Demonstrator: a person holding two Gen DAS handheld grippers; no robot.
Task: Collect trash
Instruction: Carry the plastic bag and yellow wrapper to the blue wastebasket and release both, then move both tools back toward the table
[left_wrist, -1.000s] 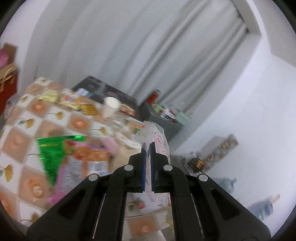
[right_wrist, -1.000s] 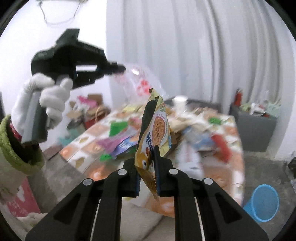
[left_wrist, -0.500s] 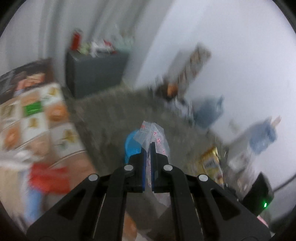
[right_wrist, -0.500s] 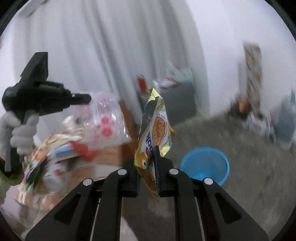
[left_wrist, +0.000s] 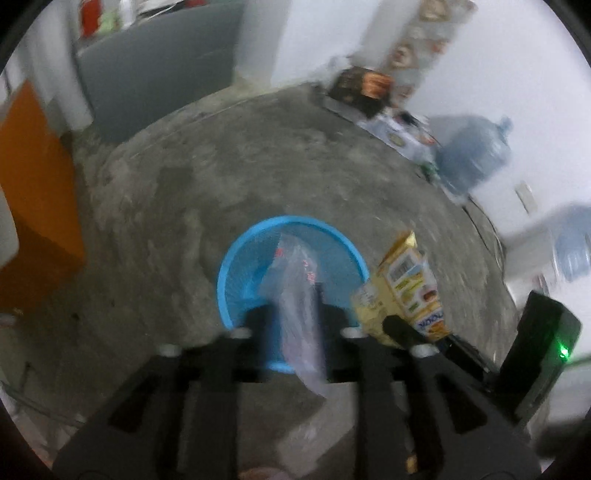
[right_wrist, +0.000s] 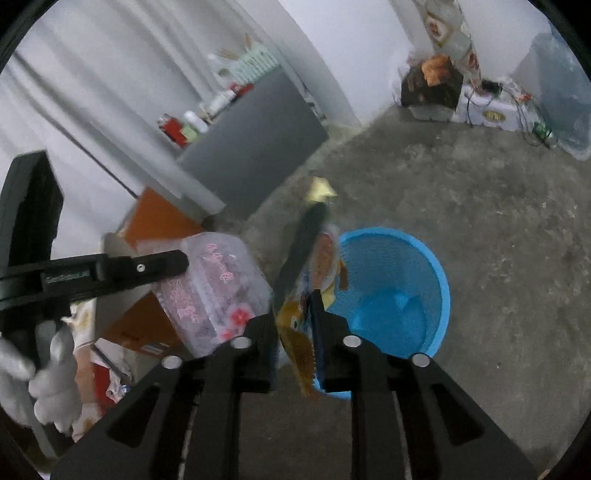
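While both tools' jaws are opening, the clear bag (left_wrist: 295, 284) between the left tool (left_wrist: 293, 314) sits over the blue bin (left_wrist: 236, 266) — the yellow wrapper (right_wrist: 314, 273) in the right tool (right_wrist: 295, 332) hangs nearer the rim and may flutter onto the floor (right_wrist: 498, 229).

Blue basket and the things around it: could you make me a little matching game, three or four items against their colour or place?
Things:
1. basket
2. clear plastic bag
3. snack packet
4. cabinet

Descriptions:
A. yellow, with a biscuit picture, between the right gripper's opening jaws
B. grey, against the wall, bottles on top
C. blue, standing on the concrete floor
D. see-through with pink print, between the left gripper's opening jaws

Pairs: 1-C, 2-D, 3-A, 4-B
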